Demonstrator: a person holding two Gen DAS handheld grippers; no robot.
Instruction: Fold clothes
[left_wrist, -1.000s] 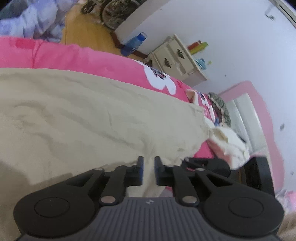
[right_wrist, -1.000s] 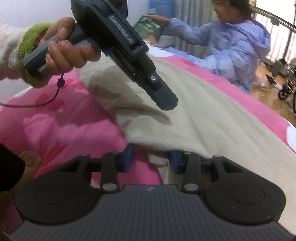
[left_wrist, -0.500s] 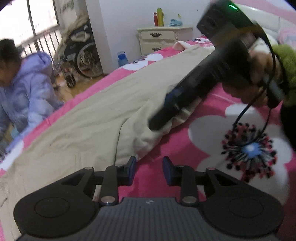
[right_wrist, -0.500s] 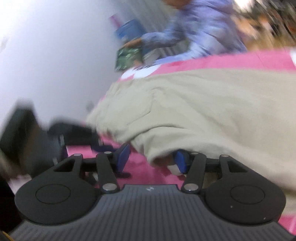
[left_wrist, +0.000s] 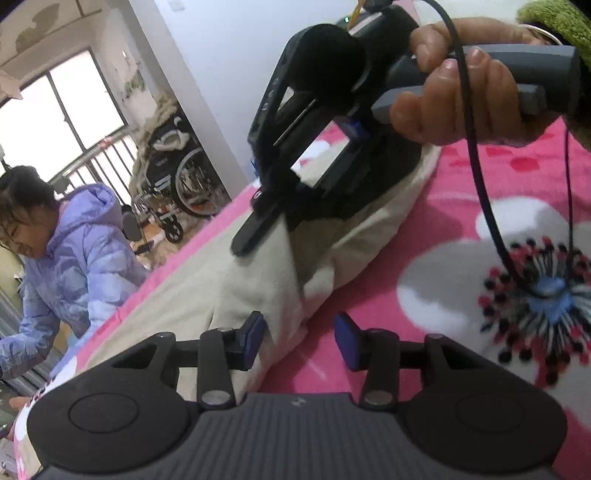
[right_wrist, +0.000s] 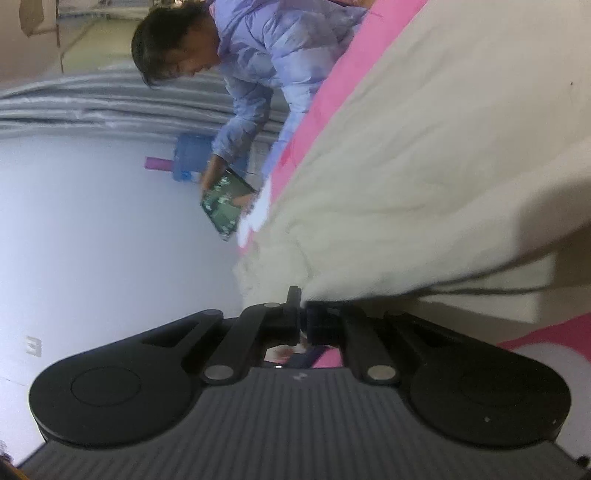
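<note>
One large beige garment (left_wrist: 258, 280), soft, matte and creased, is spread over the pink flowered bed (left_wrist: 461, 229). Its thick folded edge lies between the released fingers of the left gripper (left_wrist: 298, 341). The right gripper (right_wrist: 303, 317) is clenched on a bunched fold at its fingertips. A thin pinch could slip; the limp cloth might sag and skew the fold.

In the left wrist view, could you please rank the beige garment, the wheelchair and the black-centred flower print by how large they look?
1. Beige garment, by far the largest.
2. and 3. Flower print and wheelchair look similar; the flower is much nearer the camera, so I would not rank them.
</note>
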